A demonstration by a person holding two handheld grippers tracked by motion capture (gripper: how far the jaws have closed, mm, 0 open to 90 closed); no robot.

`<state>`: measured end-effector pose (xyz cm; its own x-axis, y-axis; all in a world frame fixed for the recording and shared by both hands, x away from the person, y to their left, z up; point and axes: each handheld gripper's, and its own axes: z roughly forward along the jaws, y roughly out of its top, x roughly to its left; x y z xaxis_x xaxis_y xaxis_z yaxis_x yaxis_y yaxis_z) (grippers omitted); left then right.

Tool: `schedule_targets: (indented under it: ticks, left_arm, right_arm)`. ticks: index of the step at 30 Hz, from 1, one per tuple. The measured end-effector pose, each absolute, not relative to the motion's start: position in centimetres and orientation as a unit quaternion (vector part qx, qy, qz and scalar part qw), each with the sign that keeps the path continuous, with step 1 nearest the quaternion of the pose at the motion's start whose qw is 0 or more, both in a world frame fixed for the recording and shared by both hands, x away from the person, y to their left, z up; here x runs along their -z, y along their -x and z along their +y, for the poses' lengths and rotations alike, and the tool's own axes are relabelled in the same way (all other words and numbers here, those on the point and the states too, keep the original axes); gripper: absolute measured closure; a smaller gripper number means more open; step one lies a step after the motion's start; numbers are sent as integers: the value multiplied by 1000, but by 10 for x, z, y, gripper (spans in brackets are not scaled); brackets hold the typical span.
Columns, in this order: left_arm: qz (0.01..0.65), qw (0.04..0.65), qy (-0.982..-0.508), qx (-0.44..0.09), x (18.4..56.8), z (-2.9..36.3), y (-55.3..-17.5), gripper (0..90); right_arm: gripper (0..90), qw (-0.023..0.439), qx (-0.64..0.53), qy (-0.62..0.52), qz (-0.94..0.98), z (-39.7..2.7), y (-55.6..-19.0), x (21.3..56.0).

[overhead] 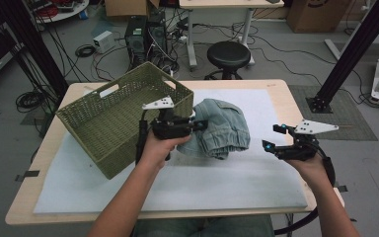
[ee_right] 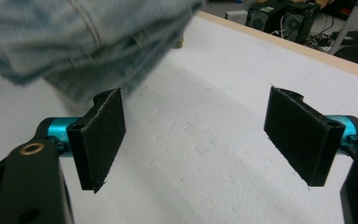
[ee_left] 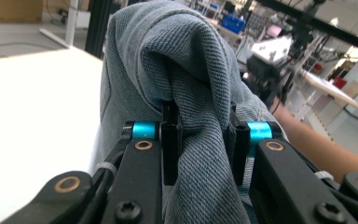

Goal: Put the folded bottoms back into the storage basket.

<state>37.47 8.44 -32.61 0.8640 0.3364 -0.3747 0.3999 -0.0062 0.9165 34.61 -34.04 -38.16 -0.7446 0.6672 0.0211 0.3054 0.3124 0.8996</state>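
A cluttered workshop floor of cables, a computer tower and a black stool [overhead: 228, 54] lay beyond the wooden table [overhead: 279, 94], whose top was covered by a white pad [overhead: 217, 182]. On that pad, just right of a green woven basket [overhead: 113, 118] tipped up on its edge, sat the folded denim garment [overhead: 222, 129]. The left gripper [overhead: 201, 124] was clenched on a thick fold of it, and the cloth rose in a hump above the jaws. The right gripper [overhead: 271, 137] hovered well apart to the right, its jaws spread wide with nothing between them.

To do the step well, the left hand probably needed to carry the bundle high enough to clear the basket's raised rim, keeping the pinch deep so that the heavy folds would not slip out.

The left gripper view showed what the high view could not: denim [ee_left: 186, 93] packed between both pads [ee_left: 170, 140]. The right gripper view showed the garment's hem [ee_right: 74, 37] hanging blurred above the pad [ee_right: 205, 140] and both bare pads [ee_right: 103, 135].
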Motion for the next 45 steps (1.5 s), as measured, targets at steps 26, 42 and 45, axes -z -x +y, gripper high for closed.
schedule_targets:
  ticks: [26,42,45]
  left_arm:
    - [328,708,-622,-71,253,224,-391,737]
    - [375,696,-607,-74,275,263,-406,736]
    - [384,697,-601,-70,281,268,-408,736]
  right_arm:
    - [209,176,-492,-309,795,-338,-349,386]
    - [209,173,-488,-311,797,-337,-351,389]
    - [208,172,-487,-311,797,-336,-351,390]
